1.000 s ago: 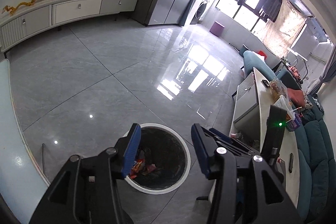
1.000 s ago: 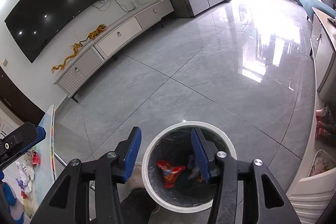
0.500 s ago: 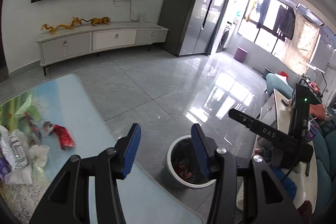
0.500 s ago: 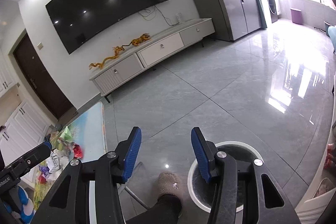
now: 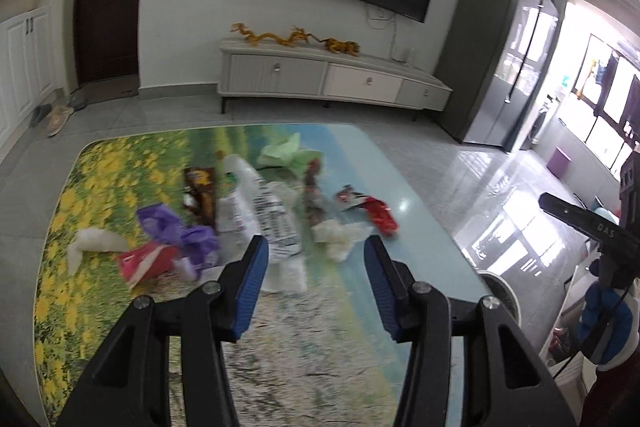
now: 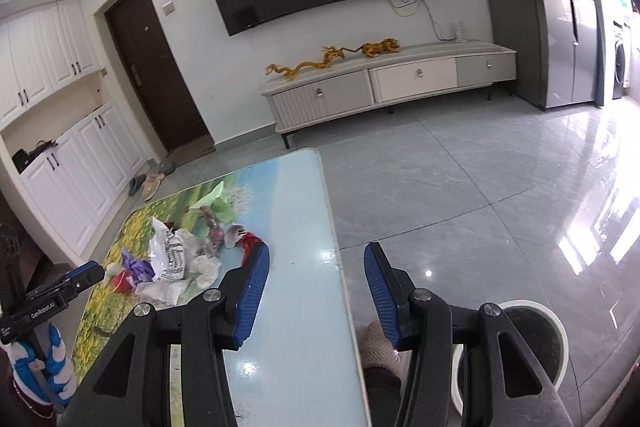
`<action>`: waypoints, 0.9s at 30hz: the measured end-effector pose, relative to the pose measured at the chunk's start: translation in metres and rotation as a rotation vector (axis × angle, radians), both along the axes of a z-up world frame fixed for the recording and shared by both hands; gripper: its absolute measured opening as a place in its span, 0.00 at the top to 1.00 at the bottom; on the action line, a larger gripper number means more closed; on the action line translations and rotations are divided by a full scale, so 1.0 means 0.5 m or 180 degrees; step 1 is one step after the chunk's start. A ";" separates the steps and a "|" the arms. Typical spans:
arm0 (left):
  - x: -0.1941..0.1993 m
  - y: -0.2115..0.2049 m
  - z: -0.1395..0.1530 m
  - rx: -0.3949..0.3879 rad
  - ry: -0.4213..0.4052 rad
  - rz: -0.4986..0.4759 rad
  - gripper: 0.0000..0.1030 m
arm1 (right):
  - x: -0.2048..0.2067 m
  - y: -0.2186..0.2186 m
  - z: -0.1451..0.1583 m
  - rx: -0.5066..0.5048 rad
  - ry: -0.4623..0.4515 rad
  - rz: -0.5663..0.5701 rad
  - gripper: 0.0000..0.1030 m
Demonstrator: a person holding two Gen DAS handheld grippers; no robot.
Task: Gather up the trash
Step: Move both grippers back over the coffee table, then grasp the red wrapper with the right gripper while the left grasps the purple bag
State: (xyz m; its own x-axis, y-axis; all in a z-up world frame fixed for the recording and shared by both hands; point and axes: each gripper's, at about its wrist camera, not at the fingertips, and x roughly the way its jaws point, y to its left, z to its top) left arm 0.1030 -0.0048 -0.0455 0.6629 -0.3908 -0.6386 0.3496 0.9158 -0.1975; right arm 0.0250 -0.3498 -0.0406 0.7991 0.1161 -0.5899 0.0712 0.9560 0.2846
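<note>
The left gripper (image 5: 314,283), black angular plastic with ribbed blue pads, hangs tilted down over a glossy rectangular table (image 5: 352,347) printed with a yellow-flower meadow and pale blue sky; its jaws stand partly apart with nothing between them. Beyond its tips lies the scattered trash: a crinkled white plastic bag with black print (image 5: 264,215), a crumpled purple wrapper (image 5: 176,231), a pink-red flat packet (image 5: 146,261), a shiny red foil wrapper (image 5: 378,213), wadded white tissue (image 5: 338,237), a soft pale green bag (image 5: 288,153) and a brown snack packet (image 5: 202,189), all blurred. The right gripper (image 6: 316,291), of the same build, is likewise partly open and empty, pointing down over the table's right edge and the polished grey tiled floor (image 6: 460,187). Below it stands a round white-rimmed bin with a dark liner (image 6: 556,343), on the floor just beside the table, with a knitted beige slipper (image 6: 378,345) next to it. Each gripper's handle is held in a blue-and-white gloved hand (image 6: 40,367).
</note>
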 end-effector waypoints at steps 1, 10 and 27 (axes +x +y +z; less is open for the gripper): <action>0.013 0.023 -0.007 0.0014 0.0024 0.0097 0.54 | 0.013 0.018 -0.008 0.0004 0.0028 0.0061 0.54; 0.125 0.137 -0.065 0.0039 0.0271 0.0578 0.43 | 0.194 0.155 -0.112 -0.0189 0.0449 0.0638 0.54; 0.243 0.161 -0.146 -0.0337 0.0707 0.0577 0.81 | 0.352 0.221 -0.224 -0.0558 0.0814 0.0969 0.74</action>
